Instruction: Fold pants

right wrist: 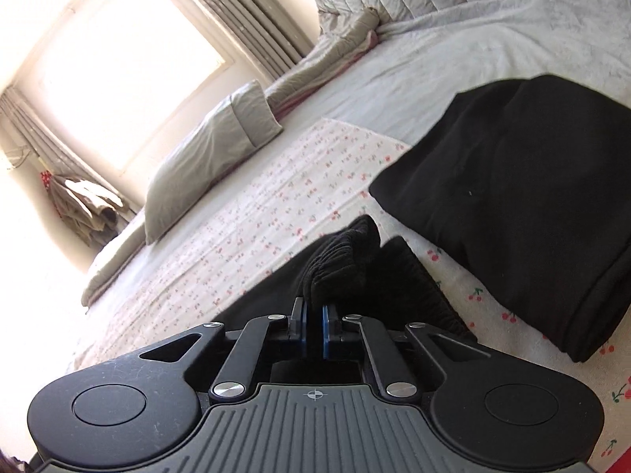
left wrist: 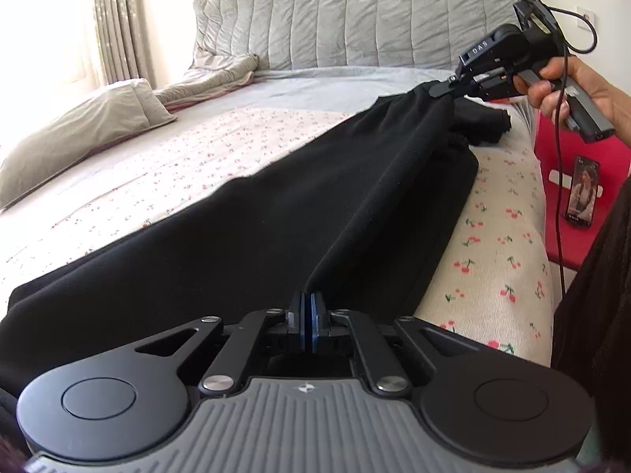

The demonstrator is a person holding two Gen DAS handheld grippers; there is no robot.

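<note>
The bed (left wrist: 276, 90) carries everything here, its cherry-print cover (left wrist: 501, 244) spread ahead of and beneath both claws as the flat surface a fold needs. At its far end, well beyond either claw, the quilted headboard (left wrist: 355, 12) stands, with a grey pillow (left wrist: 90, 126) lying off to the left of the left claw's line of sight

The pants (left wrist: 315, 216) run as one long black strip from the left gripper (left wrist: 307, 299) away toward the right gripper (left wrist: 447, 88). They are held by both ends, I judge, so that the cloth hangs straight and the two legs lie one upon the other before the next fold is made. A raised ridge of cloth runs forward from the left claw's fingers, which suggests tension along the length

A second dark garment (right wrist: 524, 197), already folded, lies ahead and to the right of the right claw, apart from the pants. It looks set aside so the working space stays free

The left claw is pressed nearly closed, its blue pads pinching a thin edge of the black cloth. The right claw, in its own camera, stands a little wider, its pads closed around the thick gathered waistband (right wrist: 339, 260), which bunches up just ahead of the fingers

Beyond the bed edge, to the right of the left claw, a phone (left wrist: 583, 193) rests on a red stand (left wrist: 615, 157), clear of the work
</note>
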